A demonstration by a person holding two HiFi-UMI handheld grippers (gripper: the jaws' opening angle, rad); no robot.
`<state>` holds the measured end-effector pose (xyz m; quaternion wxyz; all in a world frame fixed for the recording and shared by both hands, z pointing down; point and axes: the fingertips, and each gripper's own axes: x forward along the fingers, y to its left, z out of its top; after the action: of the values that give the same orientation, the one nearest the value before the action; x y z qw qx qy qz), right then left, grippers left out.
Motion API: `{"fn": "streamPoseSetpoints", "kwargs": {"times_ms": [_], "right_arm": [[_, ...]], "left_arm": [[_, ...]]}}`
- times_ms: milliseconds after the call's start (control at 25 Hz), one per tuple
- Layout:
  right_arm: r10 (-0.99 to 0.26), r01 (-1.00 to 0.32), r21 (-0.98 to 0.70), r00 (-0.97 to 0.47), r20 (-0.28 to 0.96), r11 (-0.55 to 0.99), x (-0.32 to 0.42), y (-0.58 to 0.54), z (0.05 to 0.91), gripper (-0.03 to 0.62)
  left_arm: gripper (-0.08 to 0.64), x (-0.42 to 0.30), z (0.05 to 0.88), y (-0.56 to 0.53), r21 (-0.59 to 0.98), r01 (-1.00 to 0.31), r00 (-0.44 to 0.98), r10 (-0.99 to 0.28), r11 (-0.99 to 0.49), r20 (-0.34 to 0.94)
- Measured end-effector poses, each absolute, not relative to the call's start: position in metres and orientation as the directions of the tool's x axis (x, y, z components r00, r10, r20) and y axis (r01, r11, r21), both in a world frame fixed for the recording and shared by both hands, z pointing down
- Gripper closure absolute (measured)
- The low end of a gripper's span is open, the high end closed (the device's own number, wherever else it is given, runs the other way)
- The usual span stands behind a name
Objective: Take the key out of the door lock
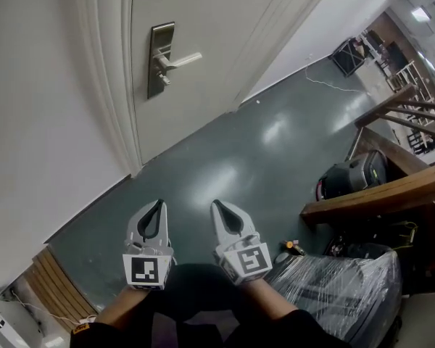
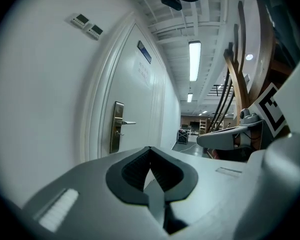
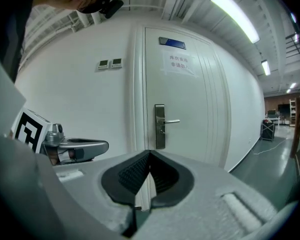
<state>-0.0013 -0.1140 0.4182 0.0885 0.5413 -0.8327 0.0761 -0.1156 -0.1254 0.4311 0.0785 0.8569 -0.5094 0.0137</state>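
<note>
open floor (image 1: 261,151) up to the door (image 1: 217,20); wrapped bundle (image 1: 348,285) at right

The light is even and rather cool. In the left gripper view it comes from a long ceiling lamp (image 2: 194,60), which is overexposed to plain white. In the right gripper view a ceiling strip (image 3: 235,9) burns out in the same way. The white door (image 3: 190,114) is lit flat, with almost no shadow on it. In the head view the dark floor (image 1: 225,165) carries soft pale reflections, and the space under the wooden board (image 1: 377,198) is dim. Both gripper views are round fisheye pictures with black corners, and straight lines bend near the edges. The left gripper (image 2: 150,149) and the right gripper (image 3: 149,153), close to the lens, look soft.
</note>
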Motion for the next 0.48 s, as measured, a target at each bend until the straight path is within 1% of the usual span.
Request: {"fn": "streamPoseSetpoints", "kwargs": {"times_ms": [120, 240, 480], "right_arm": [[-0.893, -0.916, -0.012, -0.395, 0.215, 0.402, -0.006, -0.134, 0.42, 0.6], [-0.895, -0.916, -0.028, -0.396, 0.207, 0.399, -0.017, -0.158, 0.417, 0.6], [-0.875, -0.893, -0.034, -0.448, 0.183, 0.45, -0.039, -0.194, 0.41, 0.6]], "left_arm": [[0.543, -0.128, 0.427, -0.143, 0.101, -0.881, 0.47, -0.878, -0.462, 0.087], [0.543, -0.139, 0.418, -0.159, 0.096, -0.887, 0.458, -0.888, -0.452, 0.051], [0.543, -0.164, 0.424, -0.173, 0.118, -0.915, 0.394, -0.917, -0.385, 0.068]]}}
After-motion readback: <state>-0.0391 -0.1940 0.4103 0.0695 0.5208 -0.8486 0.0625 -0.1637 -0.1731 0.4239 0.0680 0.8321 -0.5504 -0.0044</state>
